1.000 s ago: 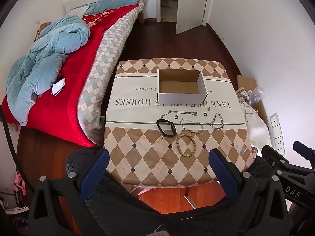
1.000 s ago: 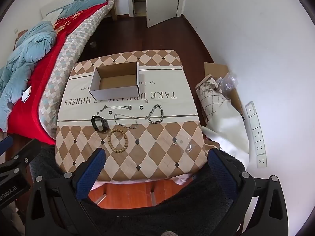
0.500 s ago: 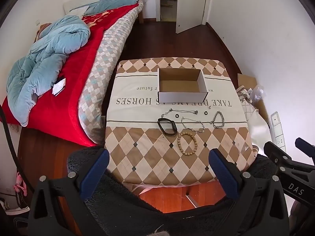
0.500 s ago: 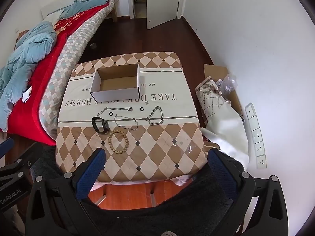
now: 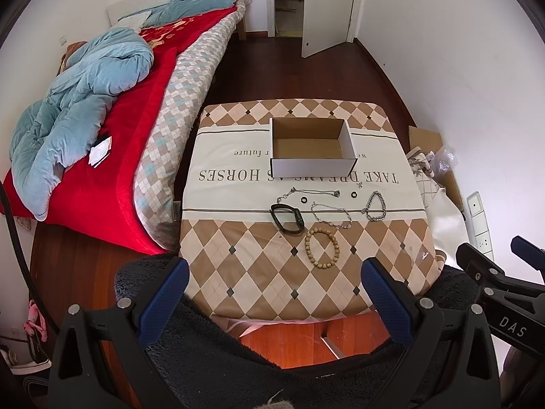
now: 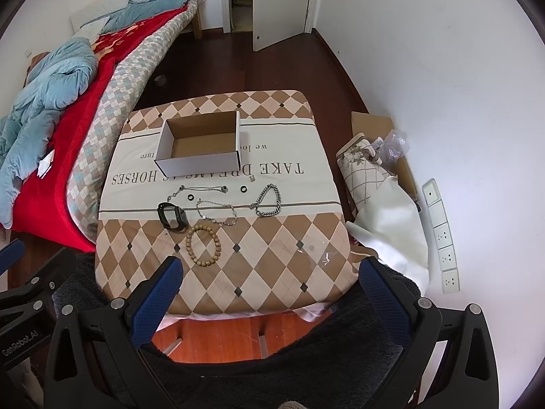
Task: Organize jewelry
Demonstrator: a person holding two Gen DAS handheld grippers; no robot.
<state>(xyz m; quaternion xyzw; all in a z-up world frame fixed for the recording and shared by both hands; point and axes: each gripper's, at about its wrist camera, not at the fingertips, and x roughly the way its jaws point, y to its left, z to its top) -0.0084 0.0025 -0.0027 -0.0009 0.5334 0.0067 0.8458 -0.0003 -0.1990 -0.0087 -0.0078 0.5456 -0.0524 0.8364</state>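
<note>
We found the jewelry laid out in a loose group on the worktop [image 5: 238, 272], none of it yet put away: a wooden bead bracelet [image 5: 322, 248] nearest us, a black band [image 5: 286, 218] just beside it, a thin silver chain bracelet [image 5: 332, 214], a heavier silver link bracelet [image 5: 375, 206], a fine necklace [image 5: 308, 193] and two small dark rings [image 5: 303, 199] [image 5: 354, 194]. Behind them stood an open cardboard box [image 5: 311, 167], which we saw to be empty.

We judged the task to be at its opening step, with nothing grasped. The left hand-held gripper [image 5: 274, 286] and the right hand-held gripper [image 6: 269, 286] both hung short of the near edge, jaws wide apart and holding nothing. The next move, in our view, called for lowering one gripper onto the nearest piece, probably the bead bracelet, and carrying it to the box.

A bed [image 5: 112, 156] stood along the left, a bundle of cloth [image 6: 385, 204] on the right. Nothing obstructed the approach; the fine chains lay close together and could snag.
</note>
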